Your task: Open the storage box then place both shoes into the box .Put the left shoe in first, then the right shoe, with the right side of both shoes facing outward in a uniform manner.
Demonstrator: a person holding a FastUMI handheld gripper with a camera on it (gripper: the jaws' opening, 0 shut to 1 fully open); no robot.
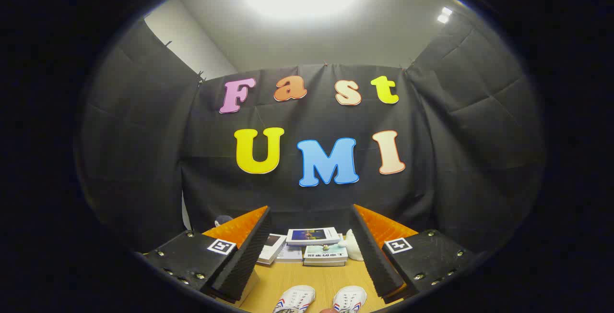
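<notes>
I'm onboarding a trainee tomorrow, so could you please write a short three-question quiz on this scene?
1. True or false: the gripper fingers are shut on a shoe.
2. How many white shoes lie on the wooden table between the fingers?
3. Beyond the shoes, what is stacked by the wall? A) plates B) books C) cups

Key: 1 false, they stand open and hold nothing; 2 two; 3 B.
</notes>
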